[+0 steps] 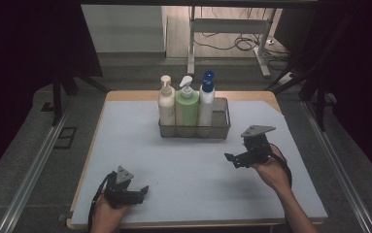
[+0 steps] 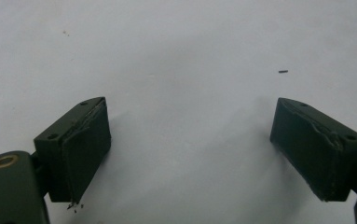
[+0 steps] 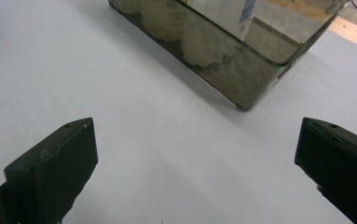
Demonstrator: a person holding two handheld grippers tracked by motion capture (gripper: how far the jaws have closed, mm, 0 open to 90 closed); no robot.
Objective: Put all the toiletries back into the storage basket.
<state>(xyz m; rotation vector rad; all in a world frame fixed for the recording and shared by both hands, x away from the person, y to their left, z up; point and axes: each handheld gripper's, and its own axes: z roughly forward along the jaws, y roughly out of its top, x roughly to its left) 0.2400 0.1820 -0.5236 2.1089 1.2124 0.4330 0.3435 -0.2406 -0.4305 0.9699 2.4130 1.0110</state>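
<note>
Fingers [image 3: 50, 172] of the right gripper [image 1: 242, 156] are standing wide, empty, near the basket [image 1: 221, 127]; left gripper [image 1: 137, 193] likewise gaping, apparently over bare mat [image 1: 183, 165].

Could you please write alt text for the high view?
Three pump bottles stand in a wire basket at the far side of a white-covered table. Nearer, a person's hands hold the left gripper and right gripper, both open and empty.

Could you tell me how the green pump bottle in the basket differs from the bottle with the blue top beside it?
The green pump bottle has a pale green body and a white pump head; the bottle with the blue top has a white body and a blue head. The blue-topped one reaches higher. The green one is in the middle of the row, the blue-topped one at its right end. Both stand upright in the mesh basket.
</note>
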